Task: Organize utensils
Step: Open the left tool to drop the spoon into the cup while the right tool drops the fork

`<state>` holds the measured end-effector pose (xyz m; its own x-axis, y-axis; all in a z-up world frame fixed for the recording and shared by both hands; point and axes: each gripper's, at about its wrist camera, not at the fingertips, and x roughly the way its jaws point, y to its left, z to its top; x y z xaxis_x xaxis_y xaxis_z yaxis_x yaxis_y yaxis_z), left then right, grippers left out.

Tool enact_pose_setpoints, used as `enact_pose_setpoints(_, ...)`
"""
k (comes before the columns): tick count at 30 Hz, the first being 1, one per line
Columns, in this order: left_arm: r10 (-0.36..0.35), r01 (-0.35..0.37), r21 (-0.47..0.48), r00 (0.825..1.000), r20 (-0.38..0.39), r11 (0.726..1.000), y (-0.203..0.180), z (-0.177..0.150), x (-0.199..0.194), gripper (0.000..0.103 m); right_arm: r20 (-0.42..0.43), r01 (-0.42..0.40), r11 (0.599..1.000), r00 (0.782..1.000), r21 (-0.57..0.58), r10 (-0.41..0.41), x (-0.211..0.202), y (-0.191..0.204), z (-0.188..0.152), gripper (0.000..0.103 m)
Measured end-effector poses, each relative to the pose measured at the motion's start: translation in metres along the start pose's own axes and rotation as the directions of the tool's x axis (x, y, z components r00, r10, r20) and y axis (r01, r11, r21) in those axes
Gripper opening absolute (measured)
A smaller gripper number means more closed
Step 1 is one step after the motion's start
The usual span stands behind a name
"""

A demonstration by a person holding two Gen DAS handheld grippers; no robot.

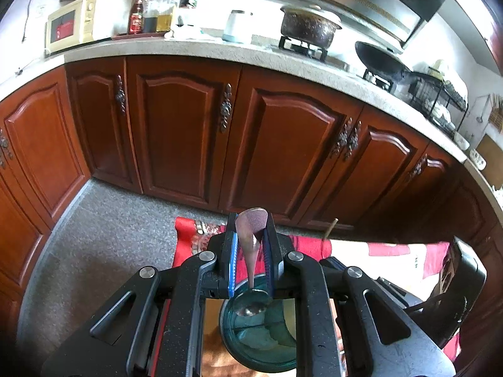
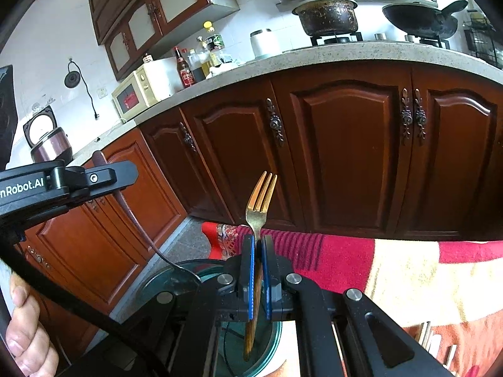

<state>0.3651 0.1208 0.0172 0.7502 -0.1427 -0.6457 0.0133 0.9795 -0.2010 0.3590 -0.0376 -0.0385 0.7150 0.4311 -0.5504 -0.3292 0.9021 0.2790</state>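
Observation:
My left gripper [image 1: 251,242] is shut on a metal spoon [image 1: 250,251]. The flat handle end sticks up between the blue pads, and the spoon's bowl hangs just over the mouth of a teal glass cup [image 1: 257,342]. My right gripper [image 2: 258,245] is shut on a fork [image 2: 260,198]. Its golden tines point up, and the wooden handle reaches down into the same teal cup [image 2: 232,345]. In the right wrist view the left gripper [image 2: 122,172] comes in from the left with the spoon [image 2: 138,220] slanting down to the cup's rim.
The cup stands on a red and cream patterned cloth [image 2: 393,282]. More utensil handles [image 2: 424,336] lie at the lower right. A person's hand [image 2: 22,330] grips the left tool. Brown cabinets [image 1: 195,132] stand ahead, under a stone counter [image 1: 188,47] that carries a microwave [image 1: 72,26], bottles and pots.

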Motion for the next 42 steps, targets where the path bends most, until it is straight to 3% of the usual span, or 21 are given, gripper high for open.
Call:
enact_pose_setpoints(10, 0.022, -0.02, 0.041, 0.999, -0.048, 0.999, -0.006, -0.025, 0.022, 0.013, -0.089, 0.029, 0.999, 0.996, -0.019, -0.03, 0.011, 0.004, -0.02, 0.004)
enact_pose_setpoints(26, 0.006, -0.004, 0.026, 0.996, -0.09, 1.0, -0.002, -0.044, 0.033, 0.013, -0.129, 0.082, 0.996, 0.988, -0.024, -0.084, 0.007, 0.013, -0.035, 0.004)
enact_pose_setpoints(42, -0.087, 0.085, -0.029, 0.994, -0.069, 0.996, 0.018, -0.059, 0.033, 0.014, -0.127, 0.101, 0.995, 0.987, -0.005, -0.101, -0.001, 0.015, -0.049, 0.004)
